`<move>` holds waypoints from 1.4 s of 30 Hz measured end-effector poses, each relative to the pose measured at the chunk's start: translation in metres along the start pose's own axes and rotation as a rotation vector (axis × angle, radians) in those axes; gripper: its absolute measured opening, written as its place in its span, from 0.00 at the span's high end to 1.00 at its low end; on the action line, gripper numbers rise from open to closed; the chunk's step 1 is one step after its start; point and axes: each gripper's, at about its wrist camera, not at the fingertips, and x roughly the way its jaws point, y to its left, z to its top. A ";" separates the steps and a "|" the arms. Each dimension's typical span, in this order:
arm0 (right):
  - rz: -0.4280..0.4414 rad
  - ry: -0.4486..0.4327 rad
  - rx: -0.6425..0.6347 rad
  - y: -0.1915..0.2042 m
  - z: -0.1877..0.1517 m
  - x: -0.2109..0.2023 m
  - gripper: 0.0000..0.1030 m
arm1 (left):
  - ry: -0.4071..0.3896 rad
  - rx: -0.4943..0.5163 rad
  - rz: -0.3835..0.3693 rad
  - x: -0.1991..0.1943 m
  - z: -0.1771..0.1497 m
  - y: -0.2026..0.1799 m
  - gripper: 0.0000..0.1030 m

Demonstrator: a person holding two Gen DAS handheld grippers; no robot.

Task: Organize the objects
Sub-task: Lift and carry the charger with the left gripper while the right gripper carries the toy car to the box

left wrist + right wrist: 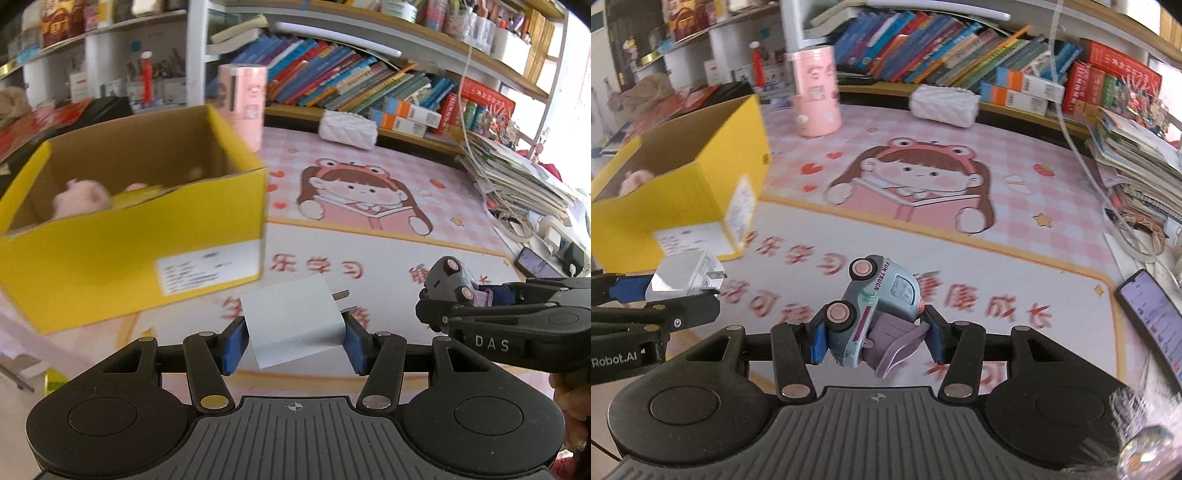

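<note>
My left gripper (293, 341) is shut on a white plug adapter (295, 325), its two prongs pointing right, held above the pink desk mat (369, 240). The adapter (685, 277) also shows at the left of the right wrist view. My right gripper (875, 341) is shut on a small grey-blue toy truck (875, 310) with pink wheels, tipped on its side. That truck (448, 282) appears at the right of the left wrist view, in the right gripper. An open yellow cardboard box (129, 236) stands to the left, with a pink plush toy (83, 197) inside.
A pink cylindrical holder (814, 92) stands behind the box (683, 177). A white quilted pouch (943, 105) lies by the row of books (942, 48). A stack of papers (1134, 162), cables and a phone (1156, 317) crowd the right edge.
</note>
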 end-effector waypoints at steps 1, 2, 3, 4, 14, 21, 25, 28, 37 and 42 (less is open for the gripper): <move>0.005 -0.001 -0.005 0.006 -0.002 -0.002 0.54 | -0.002 -0.004 0.005 -0.005 -0.003 0.005 0.48; 0.010 -0.002 -0.010 0.013 -0.004 -0.004 0.54 | -0.003 -0.006 0.010 -0.009 -0.006 0.010 0.48; 0.013 -0.003 -0.014 0.018 -0.006 -0.006 0.54 | -0.004 -0.008 0.014 -0.013 -0.009 0.013 0.48; 0.016 -0.004 -0.016 0.024 -0.008 -0.007 0.54 | -0.005 -0.010 0.020 -0.018 -0.012 0.018 0.48; 0.046 -0.013 -0.034 0.075 -0.024 -0.020 0.54 | -0.029 -0.023 0.057 -0.054 -0.035 0.056 0.48; 0.079 -0.031 -0.064 0.110 -0.031 -0.027 0.54 | -0.053 -0.042 0.091 -0.077 -0.048 0.080 0.48; 0.097 -0.040 -0.082 0.127 -0.033 -0.031 0.54 | -0.069 -0.059 0.112 -0.089 -0.054 0.092 0.48; 0.111 -0.050 -0.102 0.141 -0.034 -0.034 0.54 | -0.084 -0.073 0.125 -0.096 -0.057 0.101 0.48; 0.125 -0.079 -0.132 0.163 -0.032 -0.040 0.54 | -0.125 -0.084 0.147 -0.115 -0.063 0.116 0.48; 0.131 -0.087 -0.150 0.171 -0.028 -0.043 0.54 | -0.150 -0.109 0.154 -0.121 -0.060 0.122 0.48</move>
